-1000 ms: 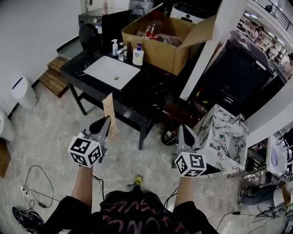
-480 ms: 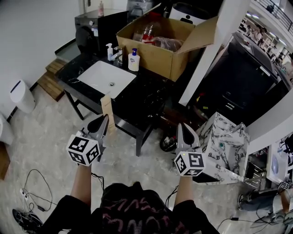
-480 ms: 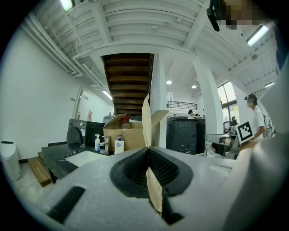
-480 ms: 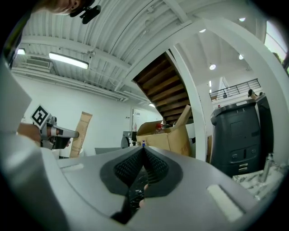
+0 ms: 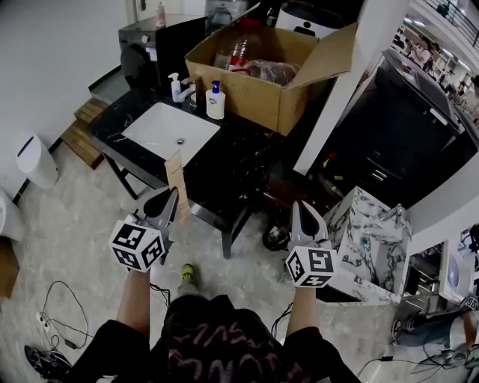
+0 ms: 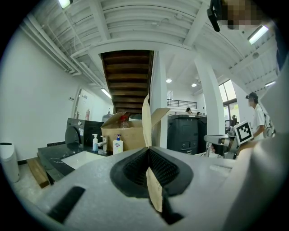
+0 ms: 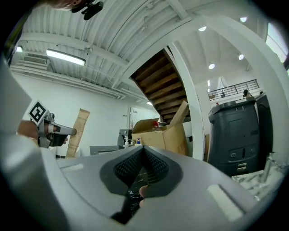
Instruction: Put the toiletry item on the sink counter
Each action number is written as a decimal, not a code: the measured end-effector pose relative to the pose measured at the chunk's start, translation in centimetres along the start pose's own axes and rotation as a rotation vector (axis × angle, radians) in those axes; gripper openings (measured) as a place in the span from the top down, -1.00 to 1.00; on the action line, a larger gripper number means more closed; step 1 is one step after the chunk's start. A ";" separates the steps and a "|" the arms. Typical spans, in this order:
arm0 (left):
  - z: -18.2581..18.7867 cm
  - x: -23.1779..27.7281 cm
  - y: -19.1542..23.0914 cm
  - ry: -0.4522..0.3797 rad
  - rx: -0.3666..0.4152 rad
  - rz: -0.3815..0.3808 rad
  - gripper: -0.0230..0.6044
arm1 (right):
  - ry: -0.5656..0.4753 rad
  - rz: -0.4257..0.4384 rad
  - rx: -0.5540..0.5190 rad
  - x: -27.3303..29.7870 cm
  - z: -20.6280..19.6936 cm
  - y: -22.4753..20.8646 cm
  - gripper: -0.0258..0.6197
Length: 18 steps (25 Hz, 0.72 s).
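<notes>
An open cardboard box (image 5: pixel 251 93) sits at the back, flaps raised, with a red-capped bottle (image 5: pixel 238 52) and a crumpled plastic bag (image 5: pixel 271 71) inside. Just left of it, two pump bottles, a blue-topped one (image 5: pixel 215 101) and a smaller white one (image 5: pixel 174 88), stand either side of a tap (image 5: pixel 192 86). Behind them is a dark washing machine (image 5: pixel 142 56) with a small bottle (image 5: pixel 160 15) on top. A white bin (image 5: pixel 37 161) stands by the left wall, near a wooden step (image 5: pixel 82 127). Over on the right there's a marbled cabinet (image 5: pixel 367 239), a big dark bin (image 5: pixel 393 123) and a white pillar (image 5: pixel 337 82). Cables (image 5: pixel 56 299) trail across the pale floor (image 5: pixel 75 217).
</notes>
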<state>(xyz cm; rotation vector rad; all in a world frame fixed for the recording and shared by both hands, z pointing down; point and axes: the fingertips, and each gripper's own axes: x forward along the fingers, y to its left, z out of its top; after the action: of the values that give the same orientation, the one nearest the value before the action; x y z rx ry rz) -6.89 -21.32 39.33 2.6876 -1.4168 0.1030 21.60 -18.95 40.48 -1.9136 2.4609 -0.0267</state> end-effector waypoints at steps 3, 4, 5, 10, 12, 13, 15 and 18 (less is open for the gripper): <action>0.0 1.3 0.2 -0.001 0.002 -0.018 0.91 | -0.010 -0.025 -0.004 0.7 0.0 -0.7 0.88; 0.0 1.8 0.4 -0.002 0.002 -0.024 0.91 | -0.017 -0.037 -0.004 1.0 0.0 -0.8 0.88; -0.1 2.2 0.6 -0.002 0.001 -0.031 0.91 | -0.023 -0.052 -0.007 1.2 0.1 -1.1 0.88; -0.2 4.8 2.4 0.002 -0.009 -0.069 0.91 | -0.018 -0.096 -0.003 3.5 0.0 -1.5 0.88; -0.3 6.1 3.3 0.004 -0.013 -0.089 0.91 | -0.014 -0.108 0.000 4.7 -0.2 -1.6 0.88; -0.3 6.7 3.9 0.007 -0.015 -0.099 0.91 | -0.013 -0.115 0.004 5.3 -0.3 -1.6 0.88; -0.4 8.0 5.1 0.015 -0.021 -0.116 0.91 | -0.008 -0.128 0.014 6.7 -0.5 -1.5 0.88; -0.2 9.9 7.1 0.020 -0.028 -0.141 0.91 | 0.002 -0.146 0.009 9.0 -0.5 -1.1 0.88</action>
<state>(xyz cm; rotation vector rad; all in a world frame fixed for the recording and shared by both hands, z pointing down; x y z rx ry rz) -7.14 -33.37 41.04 2.7447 -1.2091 0.0979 20.49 -27.91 40.98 -2.0865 2.3125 -0.0416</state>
